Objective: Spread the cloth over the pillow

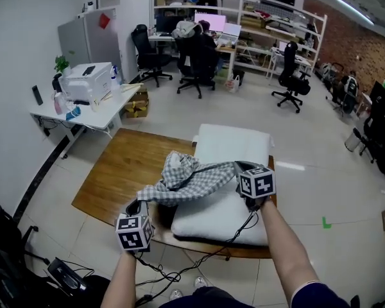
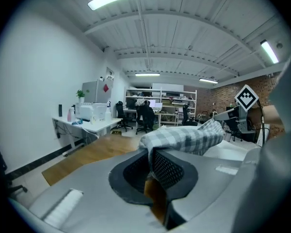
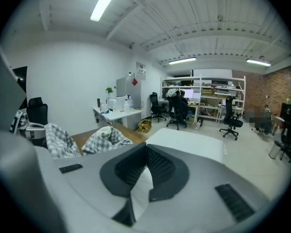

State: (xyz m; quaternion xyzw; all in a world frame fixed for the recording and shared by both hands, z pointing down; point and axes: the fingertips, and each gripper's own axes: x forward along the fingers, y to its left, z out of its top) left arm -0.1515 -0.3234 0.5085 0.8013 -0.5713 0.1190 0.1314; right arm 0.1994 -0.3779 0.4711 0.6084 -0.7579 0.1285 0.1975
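Note:
A white pillow [image 1: 234,140] lies on a low wooden platform [image 1: 119,165]. A grey checked cloth [image 1: 186,178] is bunched over the pillow's near left part and stretches between my two grippers. My left gripper [image 1: 140,206] is at the pillow's near left corner, shut on a corner of the cloth [image 2: 184,137], which rises out of its jaws [image 2: 150,152]. My right gripper [image 1: 245,168] hovers over the pillow's near right part, by the cloth's right end. Its jaws [image 3: 146,148] meet at the tips with no cloth seen between them; the pillow [image 3: 184,142] lies ahead and the cloth [image 3: 104,139] to the left.
A white desk [image 1: 109,117] with a printer [image 1: 88,81] stands at the left wall. Office chairs [image 1: 147,56], shelving and a seated person [image 1: 199,43] are at the far end. Cables [image 1: 179,271] trail on the tiled floor by my feet.

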